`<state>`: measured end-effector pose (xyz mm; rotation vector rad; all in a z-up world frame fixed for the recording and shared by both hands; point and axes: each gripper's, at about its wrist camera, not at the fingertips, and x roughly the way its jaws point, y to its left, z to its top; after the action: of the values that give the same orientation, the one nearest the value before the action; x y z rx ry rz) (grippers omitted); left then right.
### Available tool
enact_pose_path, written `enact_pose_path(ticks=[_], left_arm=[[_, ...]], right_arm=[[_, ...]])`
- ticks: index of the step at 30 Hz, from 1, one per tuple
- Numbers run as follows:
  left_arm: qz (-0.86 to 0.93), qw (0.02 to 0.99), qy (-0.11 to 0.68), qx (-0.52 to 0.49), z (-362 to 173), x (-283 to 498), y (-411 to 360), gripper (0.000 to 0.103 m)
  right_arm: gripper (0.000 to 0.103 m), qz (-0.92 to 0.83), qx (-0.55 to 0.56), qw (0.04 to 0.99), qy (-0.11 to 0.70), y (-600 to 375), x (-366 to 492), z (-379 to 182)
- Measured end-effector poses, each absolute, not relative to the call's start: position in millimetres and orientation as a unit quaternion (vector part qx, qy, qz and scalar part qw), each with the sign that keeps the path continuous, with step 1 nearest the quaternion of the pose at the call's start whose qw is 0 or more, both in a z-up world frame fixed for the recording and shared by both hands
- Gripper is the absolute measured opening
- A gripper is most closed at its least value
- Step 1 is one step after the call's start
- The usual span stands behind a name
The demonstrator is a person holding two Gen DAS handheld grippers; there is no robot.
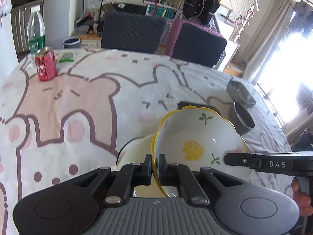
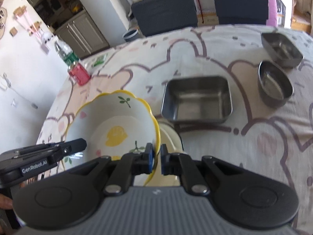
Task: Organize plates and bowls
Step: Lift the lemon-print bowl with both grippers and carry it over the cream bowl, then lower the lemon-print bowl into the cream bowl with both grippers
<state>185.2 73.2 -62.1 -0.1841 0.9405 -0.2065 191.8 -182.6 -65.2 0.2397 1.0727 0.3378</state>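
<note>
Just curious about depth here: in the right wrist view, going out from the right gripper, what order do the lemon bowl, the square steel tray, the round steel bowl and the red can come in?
1. White ceramic bowl with yellow scalloped rim, pinched in the right gripper.
2. Square stainless steel tray, ahead, slightly right.
3. Round stainless steel bowl, far right, and red drink can, far left: too close to call.

Cream dish (image 1: 137,148) mostly hidden under lemon bowl (image 1: 199,137), right-wrist view motion-blurred

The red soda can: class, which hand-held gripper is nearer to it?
Left. The left hand-held gripper grips the lemon bowl's rim on the red soda can's side; the right hand-held gripper grips the opposite rim.
</note>
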Motion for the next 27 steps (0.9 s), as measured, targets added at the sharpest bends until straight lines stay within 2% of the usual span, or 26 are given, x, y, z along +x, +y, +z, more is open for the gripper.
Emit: enact_pose_path(ticks=[27], left_arm=[[-0.09,0.836,0.539,-0.048,-117,203,67,0.017]], right_arm=[[0.011,0.156,0.001,0.814,0.559,-142,191,-100]])
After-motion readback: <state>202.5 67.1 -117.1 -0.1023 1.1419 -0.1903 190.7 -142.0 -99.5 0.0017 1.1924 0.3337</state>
